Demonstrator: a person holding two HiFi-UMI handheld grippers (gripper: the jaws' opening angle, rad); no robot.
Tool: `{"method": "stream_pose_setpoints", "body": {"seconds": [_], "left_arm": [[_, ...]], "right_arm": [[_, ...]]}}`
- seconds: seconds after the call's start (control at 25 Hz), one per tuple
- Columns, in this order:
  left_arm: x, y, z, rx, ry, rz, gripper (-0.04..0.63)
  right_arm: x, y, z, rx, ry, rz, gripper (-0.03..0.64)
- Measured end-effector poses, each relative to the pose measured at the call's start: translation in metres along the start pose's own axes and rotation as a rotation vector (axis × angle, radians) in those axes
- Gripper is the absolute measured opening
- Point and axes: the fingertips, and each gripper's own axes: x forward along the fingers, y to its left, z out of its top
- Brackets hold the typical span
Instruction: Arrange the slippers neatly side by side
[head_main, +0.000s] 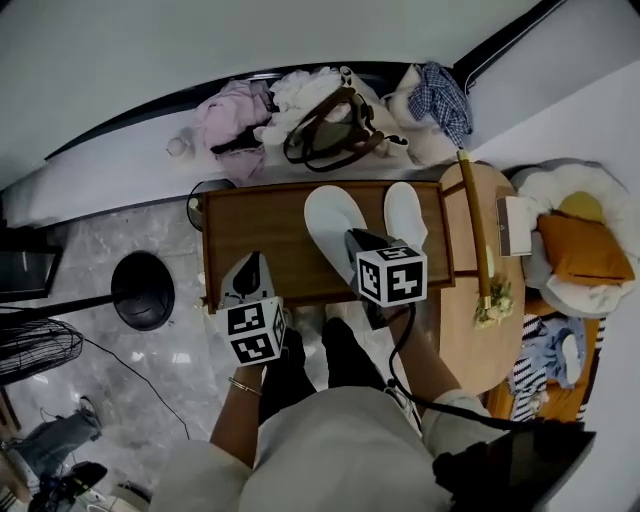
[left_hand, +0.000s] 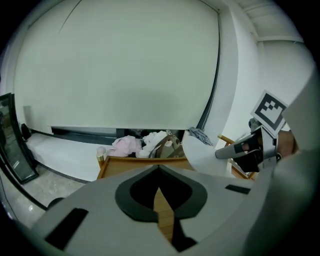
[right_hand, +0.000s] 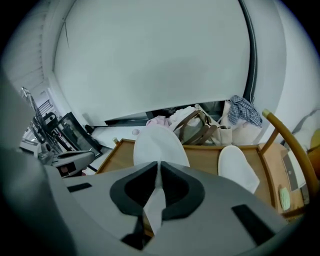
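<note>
Two white slippers are over a low wooden table (head_main: 260, 230). My right gripper (head_main: 352, 238) is shut on the heel edge of the larger-looking slipper (head_main: 333, 222); in the right gripper view that slipper (right_hand: 157, 145) is lifted, its toe pointing away from the jaws (right_hand: 159, 167). The second slipper (head_main: 405, 213) lies flat just to its right, toe away from me, and shows in the right gripper view (right_hand: 237, 167) too. My left gripper (head_main: 250, 262) hovers over the table's front left corner, its jaws (left_hand: 159, 170) shut with nothing held. The left gripper view shows the held slipper (left_hand: 210, 155) at right.
Behind the table lies a heap of clothes with a brown-handled bag (head_main: 330, 125) and pink cloth (head_main: 235, 115). A round wooden side table (head_main: 470, 300) stands right. A black round base (head_main: 143, 290) and a fan (head_main: 35, 345) are on the floor at left. The person's legs (head_main: 320, 360) stand at the table's front edge.
</note>
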Motion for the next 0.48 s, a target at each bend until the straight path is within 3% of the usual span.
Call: {"method": "stream_pose_setpoints", "body": {"seconds": [0.48], "left_arm": [[0.015, -0.034, -0.001, 0.129, 0.051, -0.120, 0.005]], "right_arm": [[-0.019, -0.035, -0.028, 0.186, -0.046, -0.093, 0.044]]}}
